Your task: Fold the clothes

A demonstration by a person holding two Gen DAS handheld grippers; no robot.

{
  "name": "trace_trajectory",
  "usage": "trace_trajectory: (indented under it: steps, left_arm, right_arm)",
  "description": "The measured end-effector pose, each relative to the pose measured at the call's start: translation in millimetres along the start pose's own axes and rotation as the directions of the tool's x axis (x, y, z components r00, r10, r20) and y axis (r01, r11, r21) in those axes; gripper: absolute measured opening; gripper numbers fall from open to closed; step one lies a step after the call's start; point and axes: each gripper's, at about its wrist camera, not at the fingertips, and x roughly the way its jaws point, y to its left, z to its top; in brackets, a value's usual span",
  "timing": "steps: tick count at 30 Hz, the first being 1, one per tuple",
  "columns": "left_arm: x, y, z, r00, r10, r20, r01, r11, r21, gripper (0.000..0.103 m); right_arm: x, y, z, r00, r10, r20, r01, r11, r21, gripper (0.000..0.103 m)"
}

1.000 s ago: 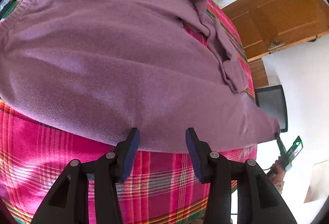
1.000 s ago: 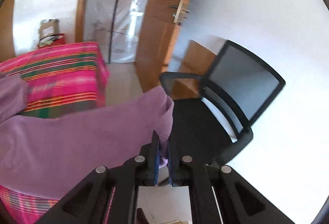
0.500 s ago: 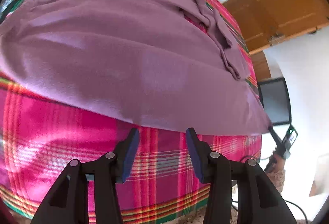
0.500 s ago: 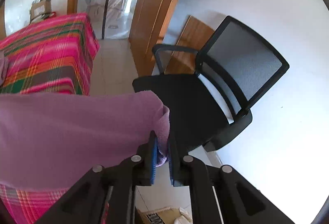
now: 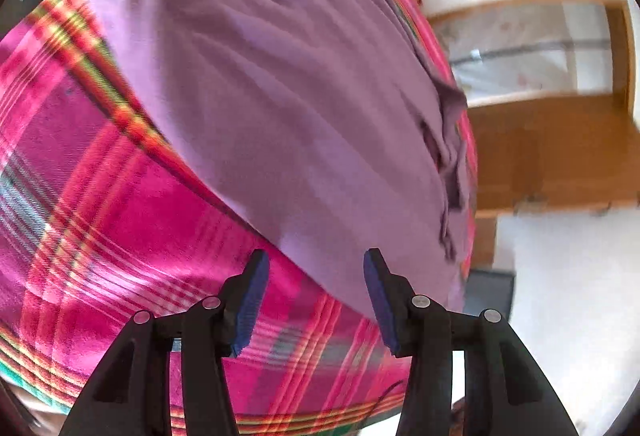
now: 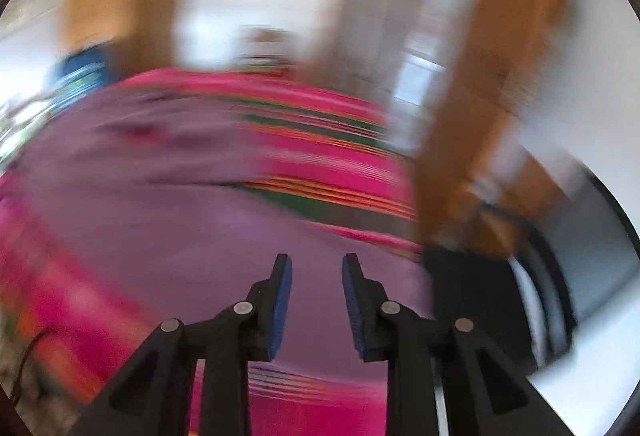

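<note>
Black office chair [image 6: 500, 300] (blurred) beside plaid-covered table [image 6: 320, 139]

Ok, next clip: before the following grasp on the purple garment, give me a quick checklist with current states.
1. Left gripper open and empty: ok, fingers spread, nothing between them.
2. Right gripper open and empty: ok, fingers apart, no cloth pinched.
3. Purple garment lying on the plaid cloth: ok in the left wrist view.
4. Garment smooth: not ok, creases run across it and a bunched strip lies along its right edge.
5. Near hem within the left fingers' line: ok, the edge sits just ahead of them.
6. Right wrist view sharp enough to pick a grasp point: not ok, heavily blurred.
</note>
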Motion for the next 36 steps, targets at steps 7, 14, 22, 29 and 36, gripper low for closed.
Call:
trace_trajectory:
  steps: [7,14,22,29,36]
  left_arm:
    - [4,-2,7,1.0,-0.015,0.022,0.016,0.999,-0.033,0.051]
    - [14,-6,15,0.998,-0.055,0.022,0.057,0.996,-0.066,0.049]
    - [17,-4,16,0.998,-0.055,0.027,0.056,0.997,-0.051,0.006]
    - [6,-3,8,0.994,-0.098,0.046,0.099,0.995,-0.03,0.005]
    - [-16,10,-9,0.996,-0.063,0.057,0.064,0.998,-0.012,0.003]
  right_arm:
    - [35,115,16,0.967,0.246,-0.066,-0.255,0.928,-0.273,0.03]
    - [62,163,22,0.948,0.275,-0.162,-0.318,0.863,-0.393,0.038]
    - [75,178,34,0.941,0.273,-0.2,-0.33,0.871,-0.364,0.041]
    - [63,203,25,0.954,0.216,-0.208,-0.293,0.824,-0.486,0.002]
    - [36,196,13,0.957,0.225,-0.184,-0.289,0.819,-0.496,0.002]
